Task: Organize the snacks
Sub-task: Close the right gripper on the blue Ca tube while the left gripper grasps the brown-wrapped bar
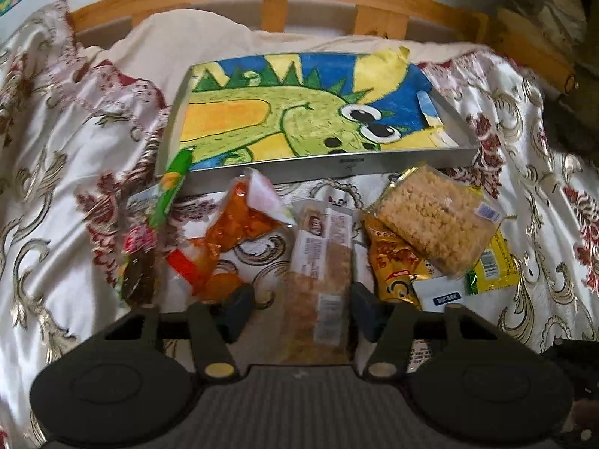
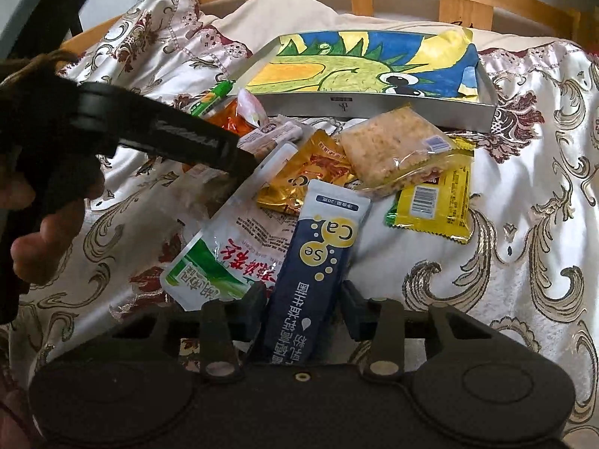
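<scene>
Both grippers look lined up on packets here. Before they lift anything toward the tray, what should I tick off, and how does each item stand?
1. Left gripper straddles the clear biscuit packet: ok.
2. Left pads pressing on it: not ok, gaps show on both sides.
3. Right gripper straddles the dark blue sachet: ok.
4. Right pads firmly gripping it: cannot tell.
5. Sachet free to lift: not ok, it overlaps the green and white pouch.
6. Metal tray has room: ok, only a dinosaur drawing lines it.
</scene>
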